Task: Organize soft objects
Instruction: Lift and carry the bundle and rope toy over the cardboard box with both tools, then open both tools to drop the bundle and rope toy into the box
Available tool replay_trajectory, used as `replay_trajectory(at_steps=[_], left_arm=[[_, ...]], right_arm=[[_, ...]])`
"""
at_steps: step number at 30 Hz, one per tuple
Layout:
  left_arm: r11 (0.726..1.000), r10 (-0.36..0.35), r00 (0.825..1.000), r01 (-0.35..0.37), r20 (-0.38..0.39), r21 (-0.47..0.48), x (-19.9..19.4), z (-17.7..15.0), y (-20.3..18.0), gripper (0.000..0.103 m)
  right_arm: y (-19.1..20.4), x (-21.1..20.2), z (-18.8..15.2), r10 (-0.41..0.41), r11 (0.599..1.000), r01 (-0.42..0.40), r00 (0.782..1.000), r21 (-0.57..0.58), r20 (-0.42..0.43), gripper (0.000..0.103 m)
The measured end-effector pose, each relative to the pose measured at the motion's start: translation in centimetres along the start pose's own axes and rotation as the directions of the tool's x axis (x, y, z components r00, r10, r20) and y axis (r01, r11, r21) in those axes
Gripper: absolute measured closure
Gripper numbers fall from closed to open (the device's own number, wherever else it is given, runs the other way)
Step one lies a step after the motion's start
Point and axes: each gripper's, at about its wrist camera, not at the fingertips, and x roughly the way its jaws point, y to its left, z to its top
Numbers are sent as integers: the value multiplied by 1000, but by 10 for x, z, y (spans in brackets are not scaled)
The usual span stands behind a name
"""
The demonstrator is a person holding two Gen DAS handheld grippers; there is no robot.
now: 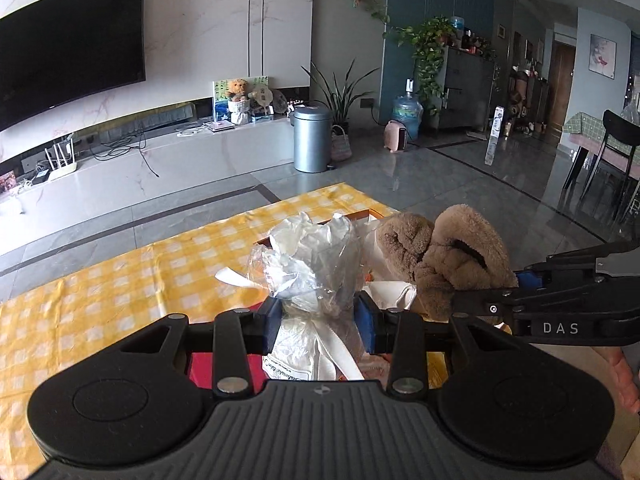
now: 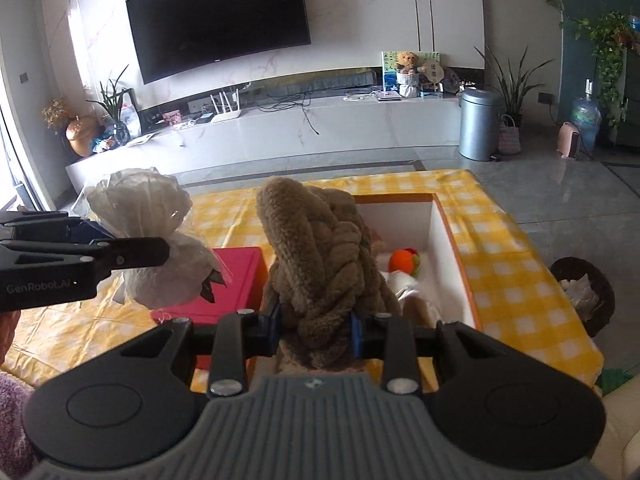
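Observation:
My left gripper (image 1: 318,320) is shut on a crumpled clear plastic bag (image 1: 308,260) with white stuffing and a white ribbon, held above the yellow checked tablecloth (image 1: 100,300). My right gripper (image 2: 316,328) is shut on a brown fuzzy knotted plush (image 2: 316,248). In the left wrist view that plush (image 1: 452,256) hangs at the right in the right gripper (image 1: 496,292). The right wrist view shows the bag (image 2: 156,240) at the left in the left gripper (image 2: 160,250). Behind the plush stands an open white box (image 2: 440,248) with an orange rim, holding an orange plush toy (image 2: 404,260).
A red flat box (image 2: 236,280) lies on the tablecloth left of the white box. A dark wicker basket (image 2: 588,292) stands on the floor at the table's right. Beyond the table are grey floor tiles, a TV bench, and a metal bin (image 2: 478,124).

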Motion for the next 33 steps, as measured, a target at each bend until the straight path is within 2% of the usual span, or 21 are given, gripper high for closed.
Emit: replay_trajectory(at_steps=[6,11,17,22,29,33], left_arm=[[998,-57,996,59,-71,36,51,2,-21,59],[992,-97,981,109,-169,68,90,-13,-38,59],[984,-112,959,143,-259,103,117,-28,-46,59],[980,-113,942,158,-317,119,131,-32,-51,59],[982,-118,929,161,-350,98,134,-31,-51,55],[981,-122,928,166,-353,96,126,-28,-51,41]], right_arm=[[-33,38,11,-45,999,47,996,19,-75,72],[-50,66,-2,-59,998,63,984,15,-168,72],[-58,89,-17,-107,994,99,966,-48,-235,71],[-65,104,-28,-76,997,72,948,-26,-308,71],[-66,105,-31,-68,998,62,942,-28,-328,65],[-64,101,-26,-75,997,61,938,-52,-337,64]])
